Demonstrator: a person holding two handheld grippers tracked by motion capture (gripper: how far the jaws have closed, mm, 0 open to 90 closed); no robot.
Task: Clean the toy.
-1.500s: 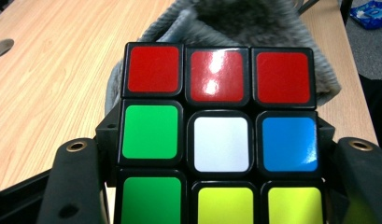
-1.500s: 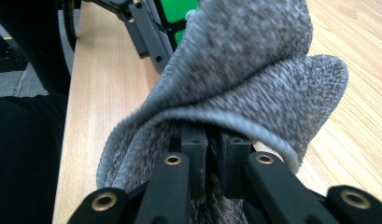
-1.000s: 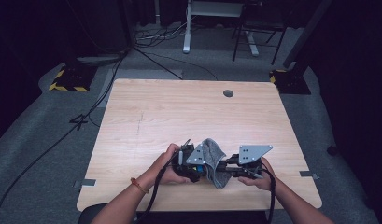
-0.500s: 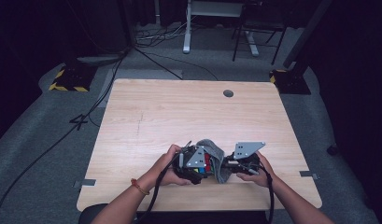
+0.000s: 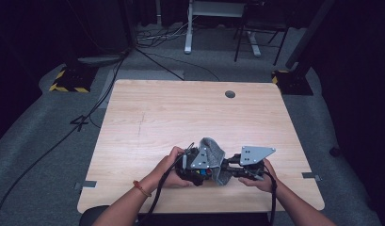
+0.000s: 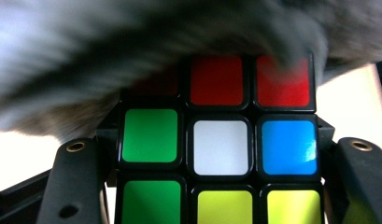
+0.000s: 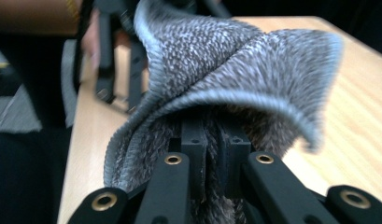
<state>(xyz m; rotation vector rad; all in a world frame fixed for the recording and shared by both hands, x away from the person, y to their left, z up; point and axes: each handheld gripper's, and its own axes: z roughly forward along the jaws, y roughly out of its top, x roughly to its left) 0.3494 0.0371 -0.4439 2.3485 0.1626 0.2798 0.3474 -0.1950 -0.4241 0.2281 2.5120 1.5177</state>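
High view: near the front edge of a wooden table [image 5: 148, 122], two hands hold grippers close together. Left gripper [image 6: 216, 154] clamps a colour cube [image 6: 220, 147], jaws against its sides. Right gripper [image 7: 212, 154] pinches a grey cloth [image 7: 235, 60], which drapes over the cube's top.

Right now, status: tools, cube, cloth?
Left tool shut on puzzle cube. Right tool shut on grey cloth. Cloth draped against the cube's top. Table otherwise bare, nothing in the way.
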